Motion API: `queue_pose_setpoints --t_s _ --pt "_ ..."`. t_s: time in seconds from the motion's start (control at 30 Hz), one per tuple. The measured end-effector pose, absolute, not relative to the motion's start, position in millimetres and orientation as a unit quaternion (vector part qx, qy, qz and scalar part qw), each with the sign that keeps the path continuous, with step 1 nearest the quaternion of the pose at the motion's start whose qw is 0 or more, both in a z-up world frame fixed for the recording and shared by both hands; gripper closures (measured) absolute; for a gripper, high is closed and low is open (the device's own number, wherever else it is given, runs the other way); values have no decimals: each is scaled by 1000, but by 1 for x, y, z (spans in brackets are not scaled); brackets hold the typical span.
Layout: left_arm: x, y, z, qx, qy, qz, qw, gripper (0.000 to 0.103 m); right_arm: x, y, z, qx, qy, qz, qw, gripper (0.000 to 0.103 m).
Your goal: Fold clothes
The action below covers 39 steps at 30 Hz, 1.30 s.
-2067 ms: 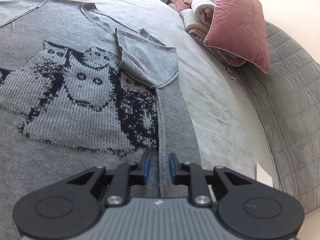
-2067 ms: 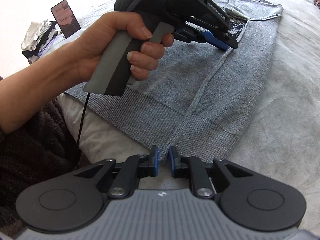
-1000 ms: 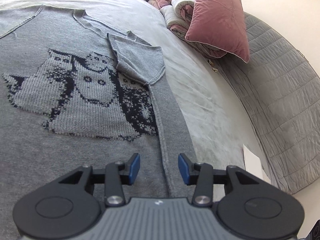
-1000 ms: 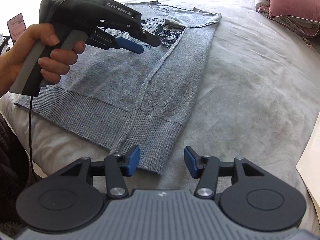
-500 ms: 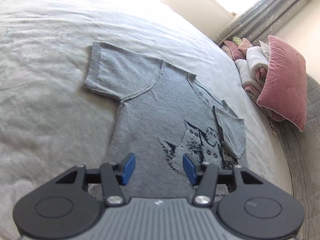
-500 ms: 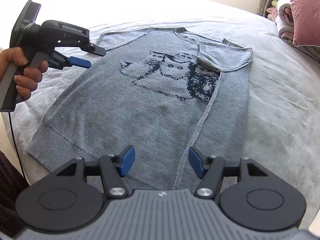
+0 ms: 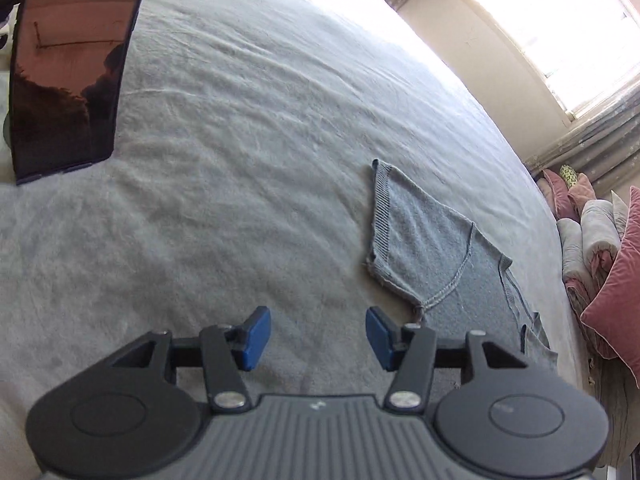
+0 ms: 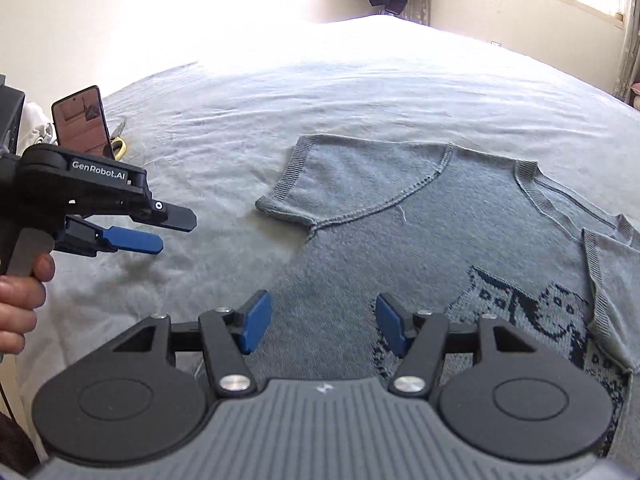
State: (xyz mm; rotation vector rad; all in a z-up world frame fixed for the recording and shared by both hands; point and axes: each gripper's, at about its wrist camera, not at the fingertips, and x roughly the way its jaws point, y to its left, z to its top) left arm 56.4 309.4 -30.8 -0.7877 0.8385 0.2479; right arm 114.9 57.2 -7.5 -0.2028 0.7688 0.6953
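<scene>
Left wrist view: the left gripper (image 7: 318,338), its blue-padded jaws spread wide and holding nothing, hangs over the pale grey bedspread (image 7: 240,160) just beside the grey knitted short-sleeved sweater (image 7: 452,276). The sweater's near sleeve (image 7: 404,236) lies flat and spread outward, its ribbed cuff pointing away from the body of the garment. A dark glossy phone screen (image 7: 68,64) stands propped well apart from the sweater, at the bed's edge. A dusky-pink velvet pillow (image 7: 616,312) and bundled bedding rest beyond the sweater's far side.

Right wrist view: the right gripper (image 8: 322,326), likewise gaping with nothing between its pads, hovers above the sweater's chest, close to the dark knitted cat pattern (image 8: 520,304). The far sleeve (image 8: 608,288) is turned in over the sweater's front, while the near sleeve lies out on the bedspread. The left gripper shows here from the side, held in the person's hand (image 8: 20,296), beside the sweater's edge below the spread sleeve.

Judging by one side folded in and the other lying open, the fold looks partly made. The next move likely calls for both grippers to close on the open side, at the sleeve and lower down the edge, lift it evenly and lay it across the front without dragging the folded side out of place.
</scene>
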Motion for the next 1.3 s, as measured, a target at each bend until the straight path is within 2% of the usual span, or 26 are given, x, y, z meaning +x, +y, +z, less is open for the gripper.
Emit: queue_pose_setpoints --t_s 0.1,0.23,0.3,0.33,0.37,0.43,0.53,0.57,0.63,0.83,1.03,1.2,1.27,1.3 --pt "55 315 -35 -396 389 138 820 48 132 93 -17 -121 354 349 859 48" --pt "58 311 -34 -387 387 144 825 48 144 127 -31 -178 327 354 858 63" --pt "60 311 -35 -388 386 147 824 48 147 137 -37 -202 314 356 857 68" --pt "60 311 -36 -389 385 148 823 48 147 140 -40 -208 307 358 857 75" --pt "61 311 -36 -390 385 149 823 48 149 142 -41 -209 303 362 857 87" --pt "63 310 -37 -388 383 152 824 48 156 139 -39 -190 303 359 862 97" --pt "67 303 -35 -370 382 148 834 51 171 115 -29 -110 312 343 879 98" --pt "68 300 -34 -360 382 142 839 68 176 105 -25 -76 317 337 884 98" --pt "74 290 -35 -352 386 106 846 96 184 81 -19 -14 327 323 888 98" --pt "86 253 -35 -315 399 25 861 96 192 12 -16 117 356 283 883 98" --pt "96 223 -40 -282 423 -28 861 95 180 -29 -30 139 370 231 889 98" --pt "100 208 -44 -262 432 -52 861 88 176 -51 -37 168 384 232 878 97" --pt "101 207 -44 -259 432 -49 863 87 175 -56 -38 178 384 244 873 85" --pt "101 206 -44 -258 431 -49 863 87 177 -56 -36 174 381 245 874 85"
